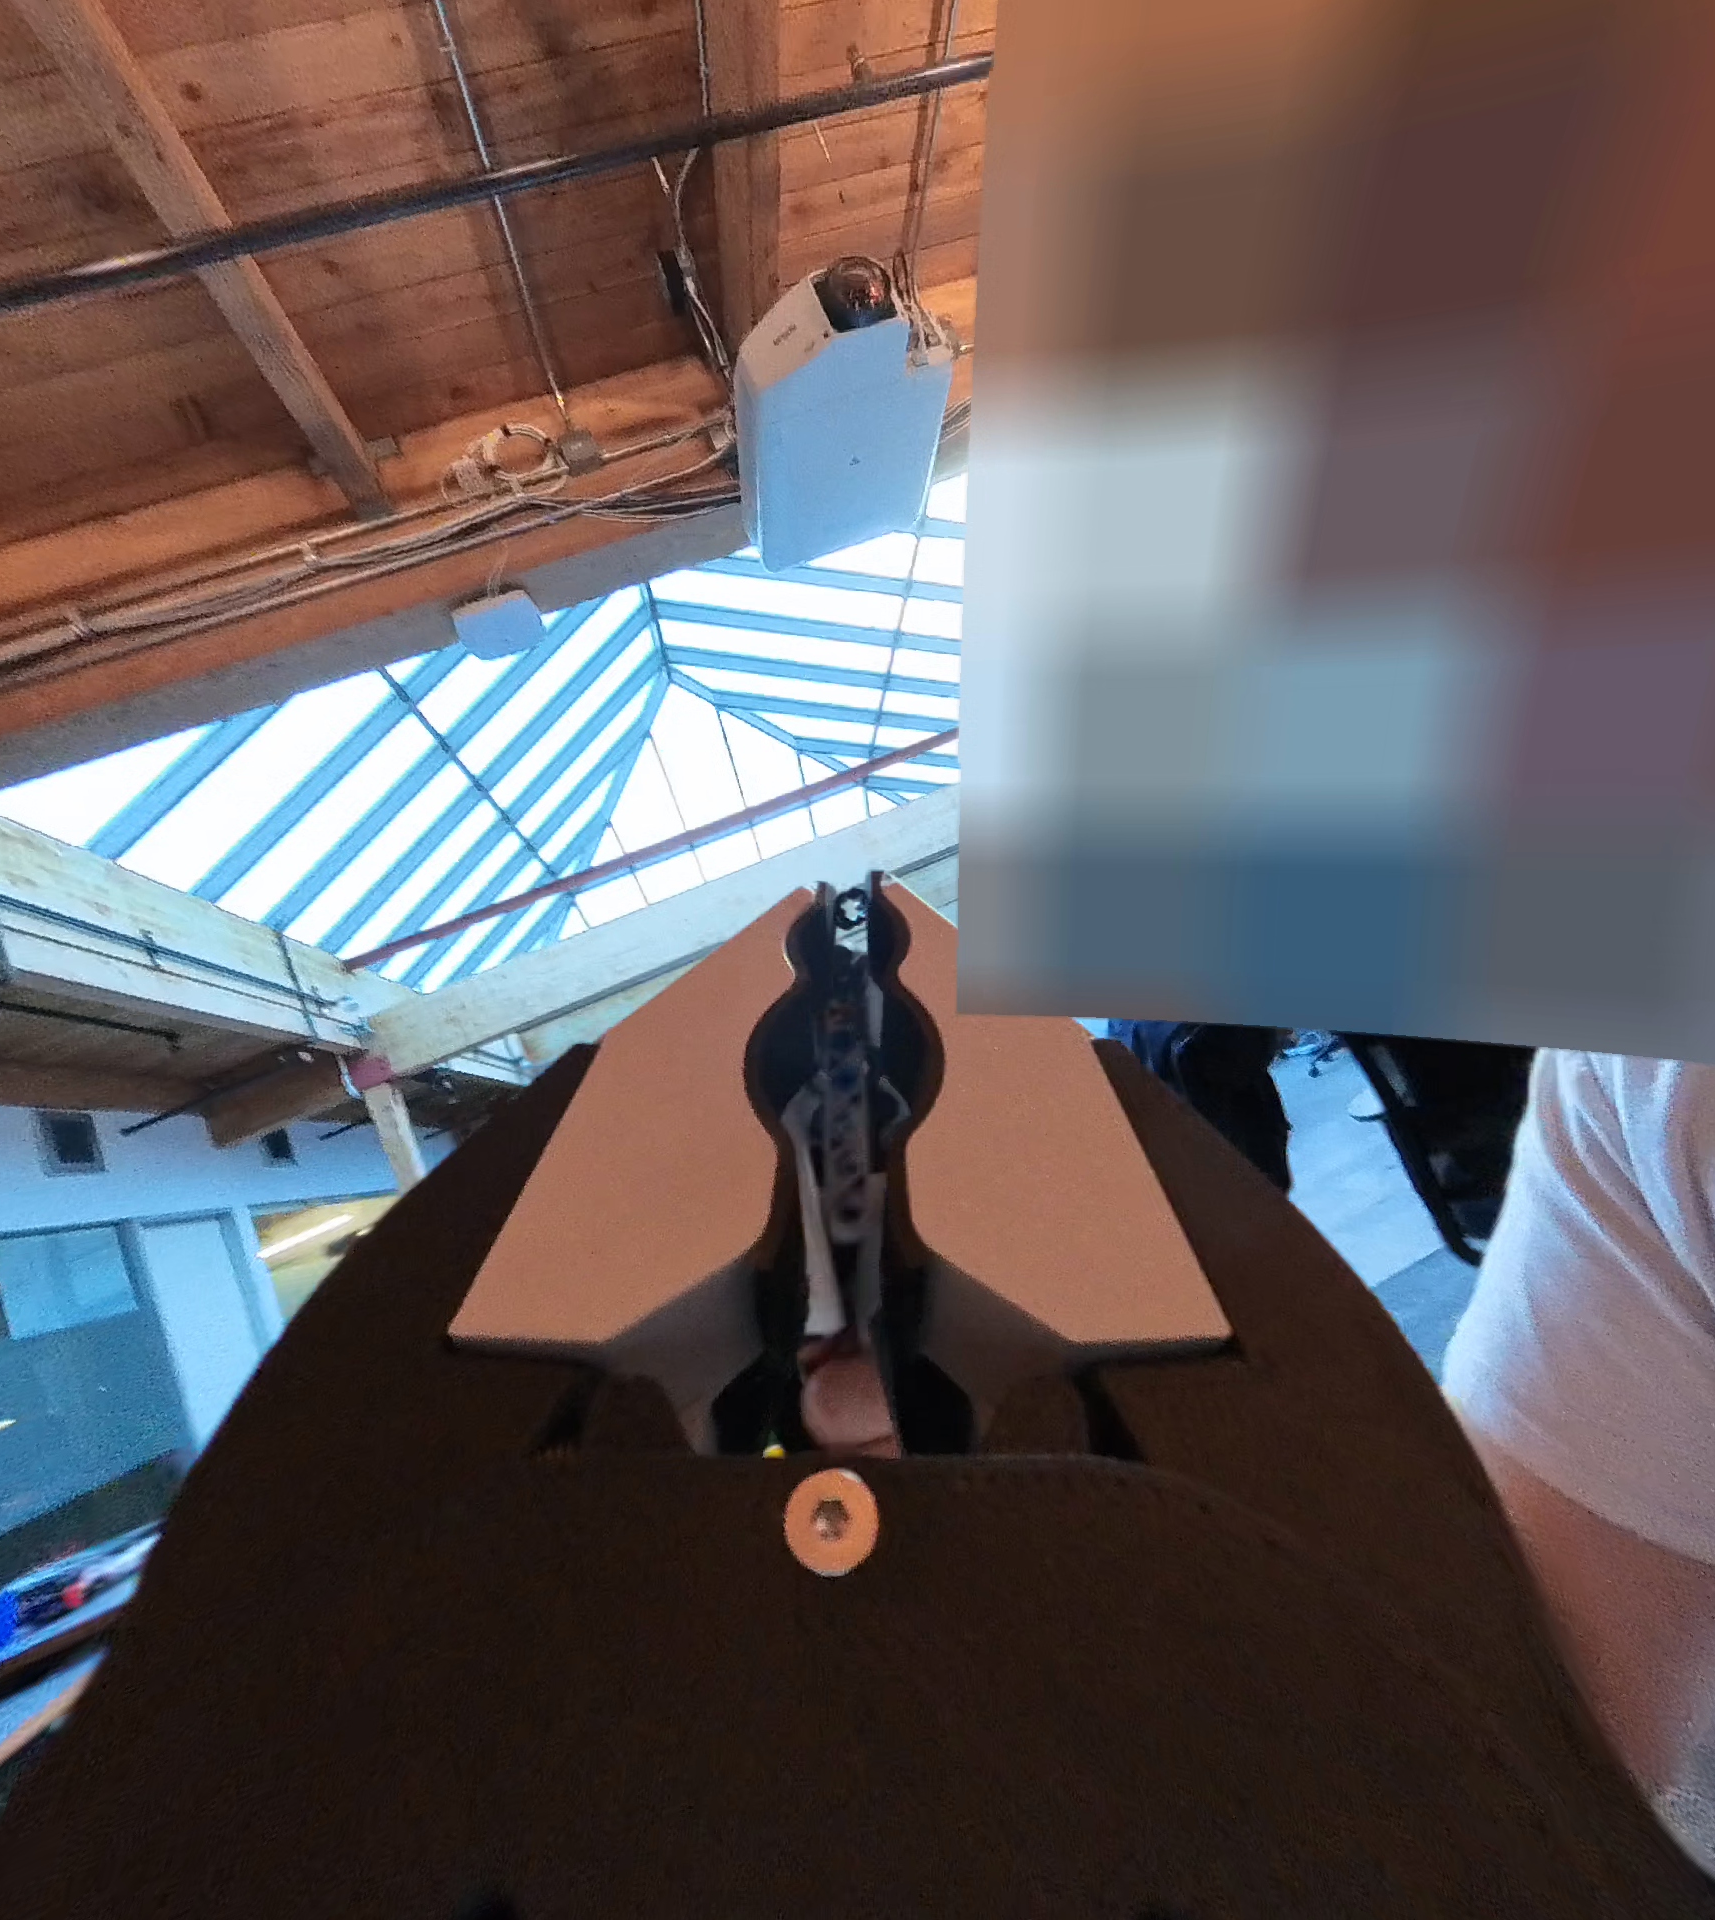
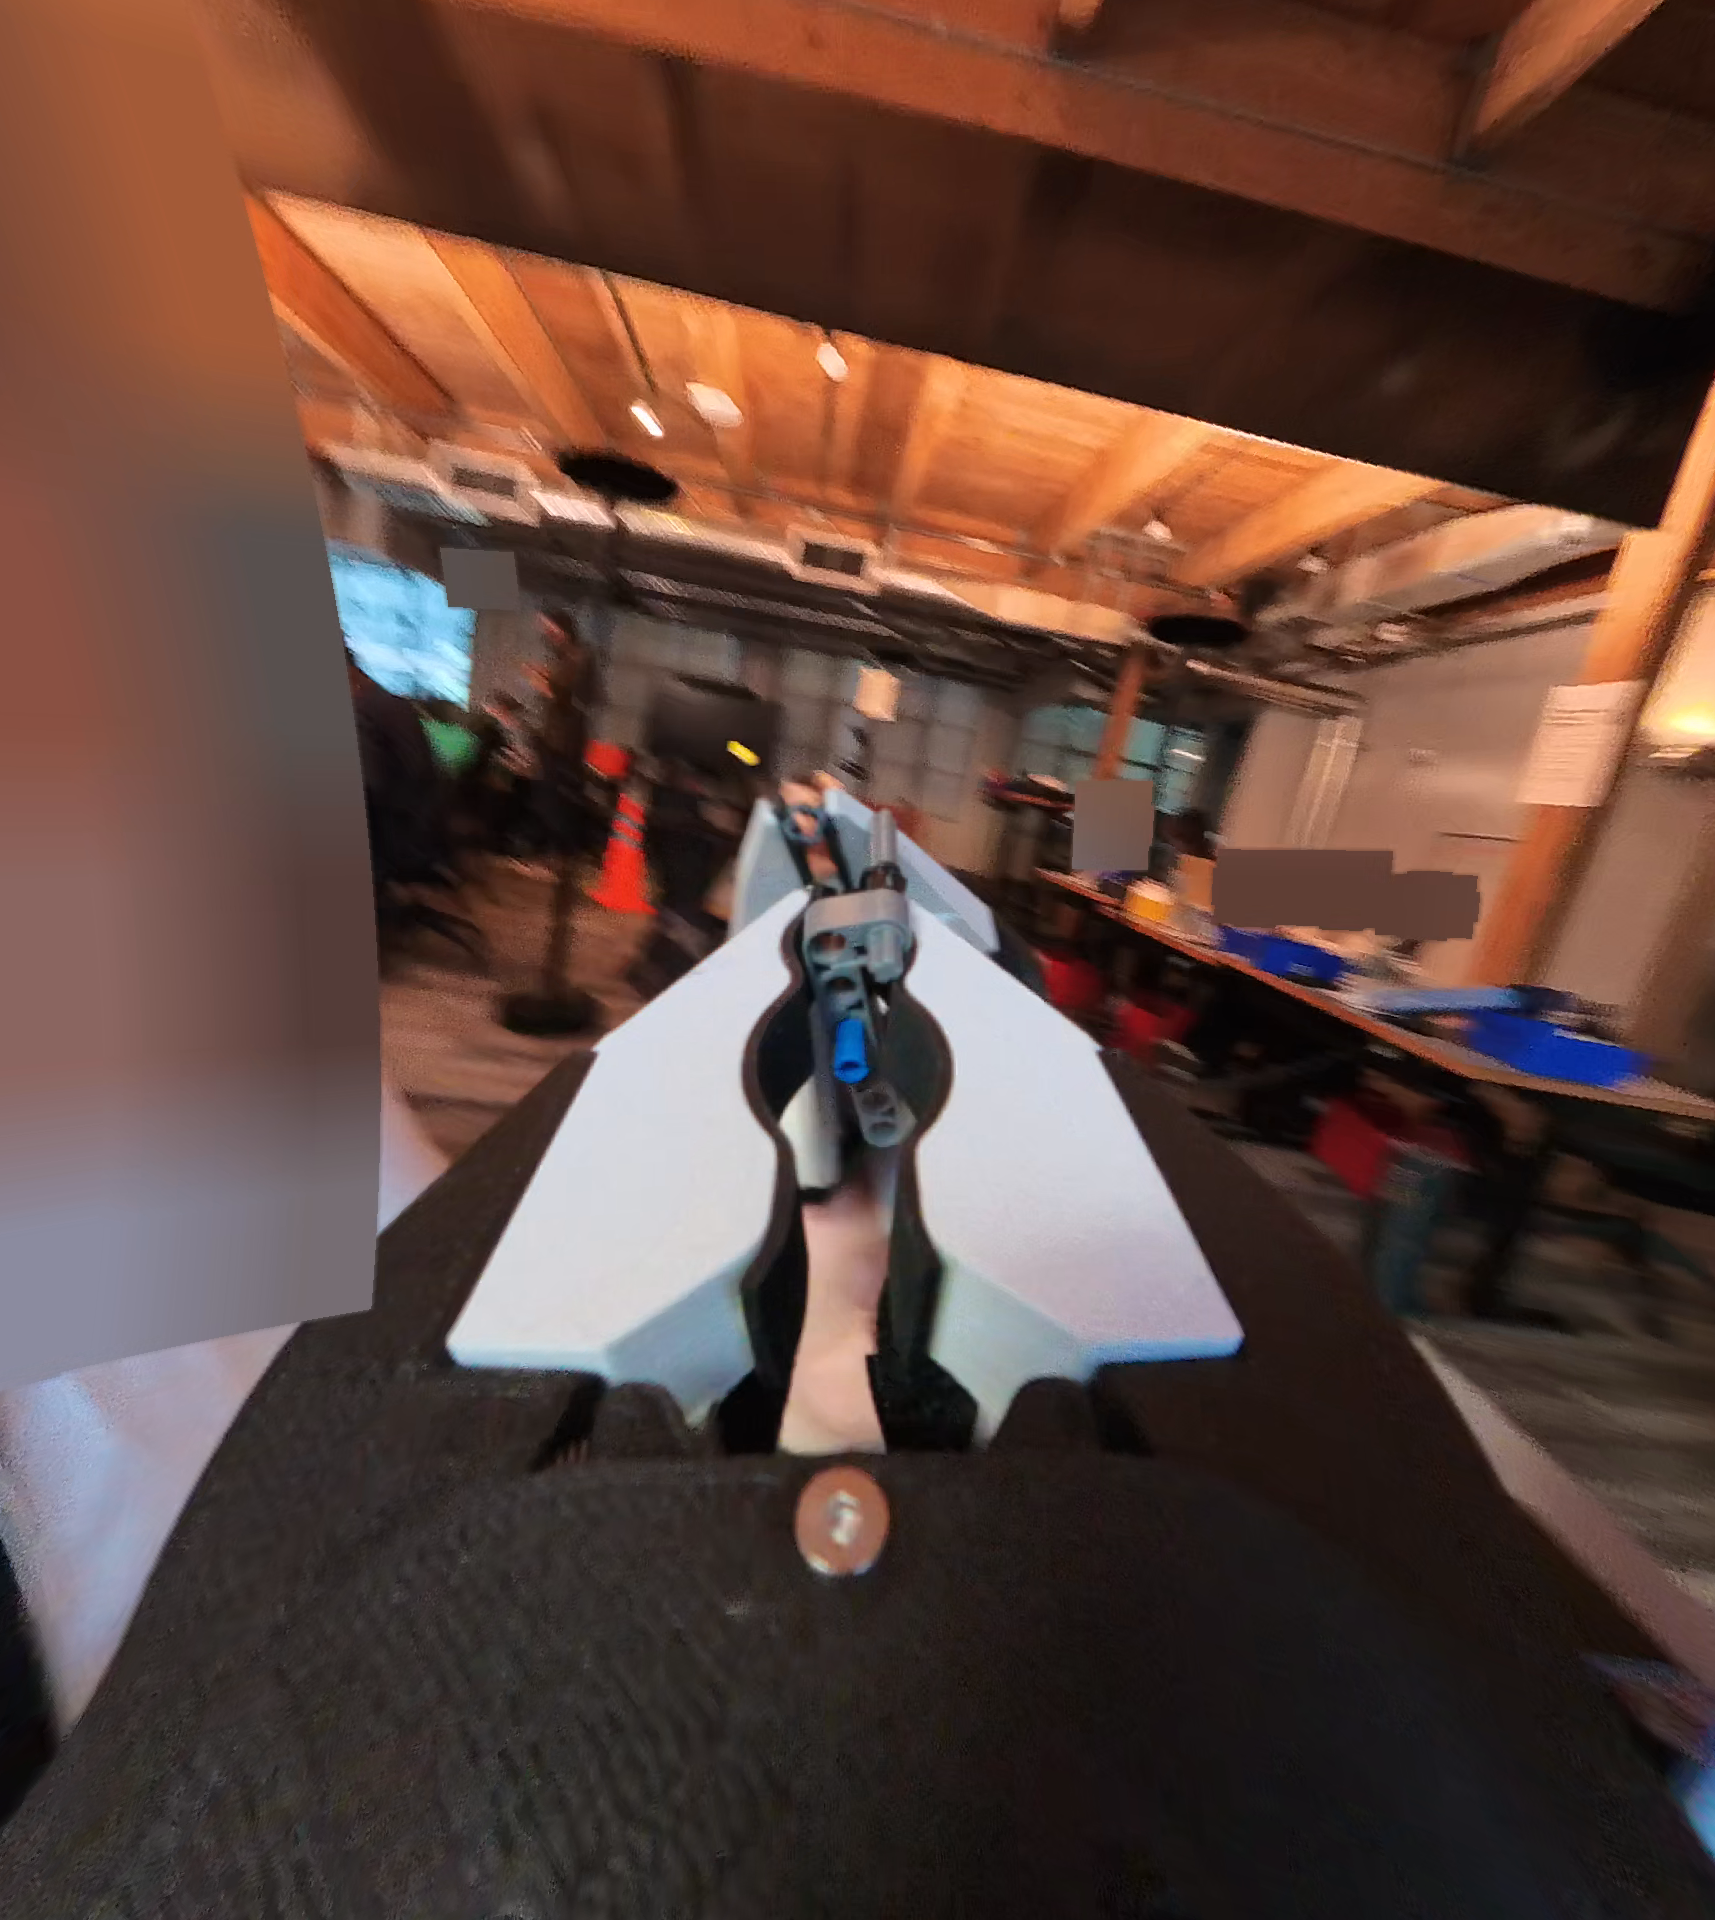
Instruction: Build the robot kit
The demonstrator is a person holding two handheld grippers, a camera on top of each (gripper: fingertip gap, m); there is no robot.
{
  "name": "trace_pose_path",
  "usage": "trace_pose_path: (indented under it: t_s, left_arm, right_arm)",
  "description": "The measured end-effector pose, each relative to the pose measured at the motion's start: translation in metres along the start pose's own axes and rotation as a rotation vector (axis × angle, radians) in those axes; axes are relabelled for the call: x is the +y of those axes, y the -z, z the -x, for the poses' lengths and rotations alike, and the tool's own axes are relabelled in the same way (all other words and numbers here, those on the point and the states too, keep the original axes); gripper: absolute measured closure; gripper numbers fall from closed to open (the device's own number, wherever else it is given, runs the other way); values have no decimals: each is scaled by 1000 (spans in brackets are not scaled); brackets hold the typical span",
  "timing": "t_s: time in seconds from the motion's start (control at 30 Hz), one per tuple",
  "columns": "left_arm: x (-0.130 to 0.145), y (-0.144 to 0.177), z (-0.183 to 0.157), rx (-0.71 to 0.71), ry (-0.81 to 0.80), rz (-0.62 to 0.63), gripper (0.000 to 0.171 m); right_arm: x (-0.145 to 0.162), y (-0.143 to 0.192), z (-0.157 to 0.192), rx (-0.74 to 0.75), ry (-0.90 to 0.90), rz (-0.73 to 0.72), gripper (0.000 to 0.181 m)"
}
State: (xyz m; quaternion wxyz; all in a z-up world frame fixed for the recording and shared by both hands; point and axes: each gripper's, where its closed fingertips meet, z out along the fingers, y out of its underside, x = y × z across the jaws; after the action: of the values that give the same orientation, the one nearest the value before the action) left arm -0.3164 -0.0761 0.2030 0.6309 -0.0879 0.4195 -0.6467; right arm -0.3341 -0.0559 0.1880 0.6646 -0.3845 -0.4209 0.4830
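Ceiling: wooden planks and beams (image 1: pixel 209 312), exposed conduit and cabling. White projector (image 1: pixel 837 426) hangs beneath it. Glazed skylight (image 1: pixel 479 769) below that in view, bright daylight, pale blue bars. In right wrist view, blurred: long surface (image 2: pixel 1455 1039) at right carrying blue bins, wooden post (image 2: pixel 1653 644) far right, orange cone (image 2: pixel 624 862) far left, small ceiling lights on.

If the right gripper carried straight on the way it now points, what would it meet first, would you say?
Probably the other gripper: its pale fingers sit just past the right gripper, which is shut on a grey beam assembly. Depth is blurred, so contact is uncertain.
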Motion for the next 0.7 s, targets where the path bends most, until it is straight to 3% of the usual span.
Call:
trace_pose_path:
  t_s: [0.07, 0.23, 0.33, 0.4, 0.47, 0.53, 0.7]
  left_arm:
    - [-2, -2, -1, -1, 17, -27, 169]
    - [-5, 5, 11, -40, 38, -32, 169]
    - [-9, 15, 27, -78, 78, 6, 169]
    - [10, 20, 36, -82, 168, 202, 169]
    - [48, 38, 36, -87, 316, 510, 168]
    - [92, 75, 40, -226, 410, 808, 168]
    - [196, 211, -36, -318, 590, 1477, 168]
  right_arm:
    - [0, -1, -1, 63, 112, 10, 176]
    - [-12, 10, -2, 54, 93, 11, 176]
    - [10, 16, 4, -30, 60, 212, 176]
    - [43, 28, -5, -13, 90, 433, 176]
    - [90, 54, -21, 14, 154, 717, 176]
    - [121, 78, -31, 10, 216, 888, 176]
    - [141, 102, -31, -61, 72, 963, 176]
